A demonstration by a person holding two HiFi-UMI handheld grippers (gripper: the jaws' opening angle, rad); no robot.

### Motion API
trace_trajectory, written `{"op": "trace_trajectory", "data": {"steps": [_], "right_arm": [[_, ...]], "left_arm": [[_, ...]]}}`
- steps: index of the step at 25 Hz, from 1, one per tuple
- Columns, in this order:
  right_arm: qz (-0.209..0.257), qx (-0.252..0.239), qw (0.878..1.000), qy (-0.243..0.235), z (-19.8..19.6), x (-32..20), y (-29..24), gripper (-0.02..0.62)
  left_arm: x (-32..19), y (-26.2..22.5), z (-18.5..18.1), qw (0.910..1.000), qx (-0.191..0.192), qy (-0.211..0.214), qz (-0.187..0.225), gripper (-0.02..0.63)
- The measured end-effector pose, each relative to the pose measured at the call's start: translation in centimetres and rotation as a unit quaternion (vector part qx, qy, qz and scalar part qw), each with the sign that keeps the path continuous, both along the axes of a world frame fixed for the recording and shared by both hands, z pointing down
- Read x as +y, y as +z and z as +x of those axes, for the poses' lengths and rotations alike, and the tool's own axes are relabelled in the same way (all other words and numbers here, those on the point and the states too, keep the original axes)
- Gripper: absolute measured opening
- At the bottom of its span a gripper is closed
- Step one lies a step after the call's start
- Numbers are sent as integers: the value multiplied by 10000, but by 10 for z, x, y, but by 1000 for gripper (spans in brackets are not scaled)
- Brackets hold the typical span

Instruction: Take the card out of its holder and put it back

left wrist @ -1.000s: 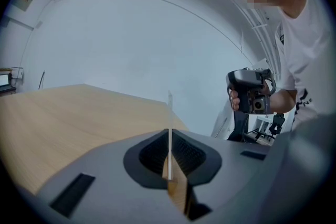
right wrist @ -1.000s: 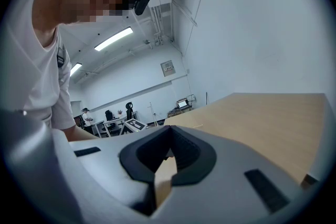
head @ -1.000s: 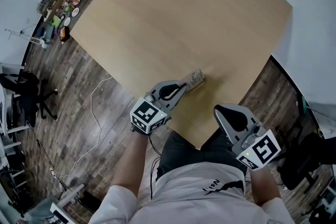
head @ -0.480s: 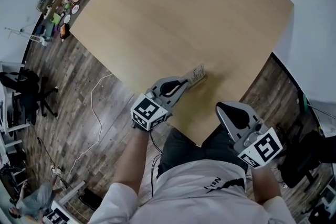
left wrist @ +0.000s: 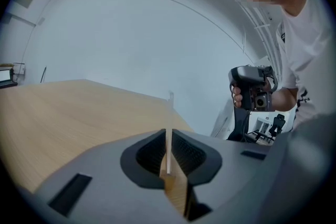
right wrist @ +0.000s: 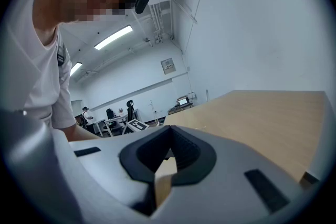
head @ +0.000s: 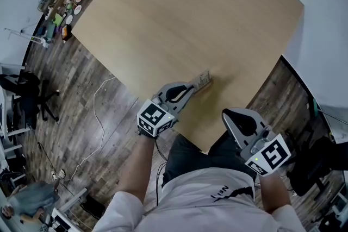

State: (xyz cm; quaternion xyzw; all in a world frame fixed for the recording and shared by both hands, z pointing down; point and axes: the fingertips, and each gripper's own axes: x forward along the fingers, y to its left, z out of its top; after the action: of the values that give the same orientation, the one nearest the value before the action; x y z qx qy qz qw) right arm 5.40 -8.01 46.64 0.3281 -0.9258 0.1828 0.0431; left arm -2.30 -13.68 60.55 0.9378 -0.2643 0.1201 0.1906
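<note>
At frame centre, a thin pale card (head: 203, 81), possibly sleeved, is clenched edge-on by the left gripper (head: 191, 87); at lower right, the right gripper (head: 225, 113) is held closed and empty.

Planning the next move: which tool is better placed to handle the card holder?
Probably left. The left tool is shut on the thin edge of the card holder on the table; the right tool is shut, empty and held off the table's near edge.

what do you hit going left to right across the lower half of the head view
Black office chair → white cable on the wood floor → grey left gripper → small tan card in its holder → grey right gripper
</note>
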Motion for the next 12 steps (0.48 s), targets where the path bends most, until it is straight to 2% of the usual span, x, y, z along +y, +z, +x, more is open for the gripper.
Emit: {"op": "trace_trajectory", "data": {"steps": [9, 12], "right_arm": [[-98, 2, 9999, -124, -5, 6, 6, 12], [-122, 22, 9998, -135, -6, 8, 8, 12]], "left_arm": [[6, 6, -5, 9995, 29, -297, -92, 26], [11, 17, -4, 9994, -286, -208, -66, 26]]}}
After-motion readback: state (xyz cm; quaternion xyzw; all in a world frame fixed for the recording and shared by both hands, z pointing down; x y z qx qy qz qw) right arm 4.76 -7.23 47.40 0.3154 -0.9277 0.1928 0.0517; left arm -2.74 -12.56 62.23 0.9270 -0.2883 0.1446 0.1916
